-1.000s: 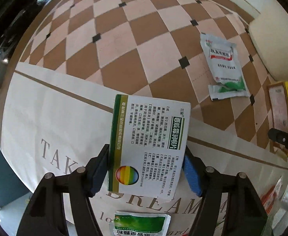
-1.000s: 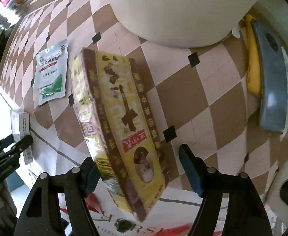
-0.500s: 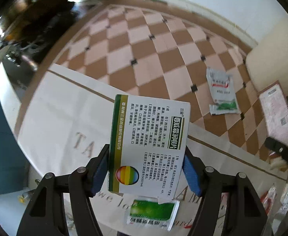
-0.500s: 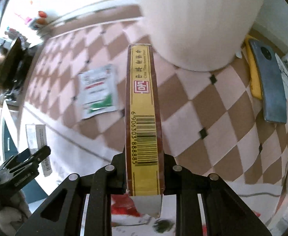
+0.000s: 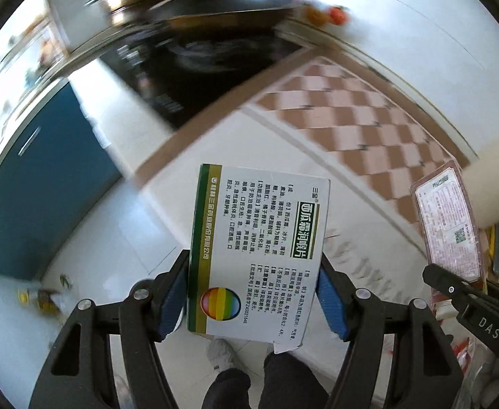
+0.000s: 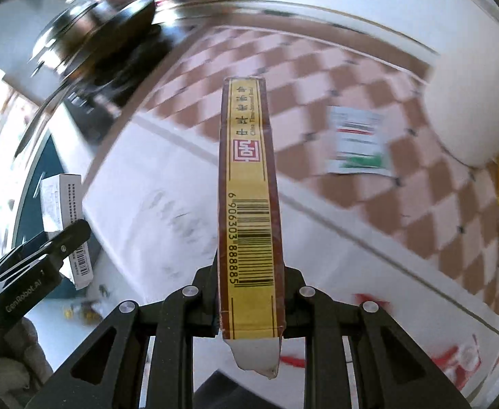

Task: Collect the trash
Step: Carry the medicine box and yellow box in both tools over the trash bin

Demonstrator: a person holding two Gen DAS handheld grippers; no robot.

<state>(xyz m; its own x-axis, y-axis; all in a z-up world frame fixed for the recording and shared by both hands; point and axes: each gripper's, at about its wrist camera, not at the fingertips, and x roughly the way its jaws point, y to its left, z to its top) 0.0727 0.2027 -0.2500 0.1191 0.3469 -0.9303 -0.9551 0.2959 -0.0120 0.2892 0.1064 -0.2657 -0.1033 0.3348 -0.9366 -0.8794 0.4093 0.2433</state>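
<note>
- Left gripper (image 5: pixel 253 301) is clamping the white medicine box (image 5: pixel 256 255) by its long side edges; the box's long axis is running straight out from the jaws.
- Right gripper (image 6: pixel 249 303) is clamping the yellow carton (image 6: pixel 247 204) across its thin width, narrow barcode edge facing the camera, long axis pointing away.
- Both boxes are hanging clear of the checkered tablecloth (image 6: pixel 403 204).
- A green-and-white sachet (image 6: pixel 360 141) is lying far right on the cloth, nearer the right gripper.
- No bin is showing, possibly lost in blur.
</note>
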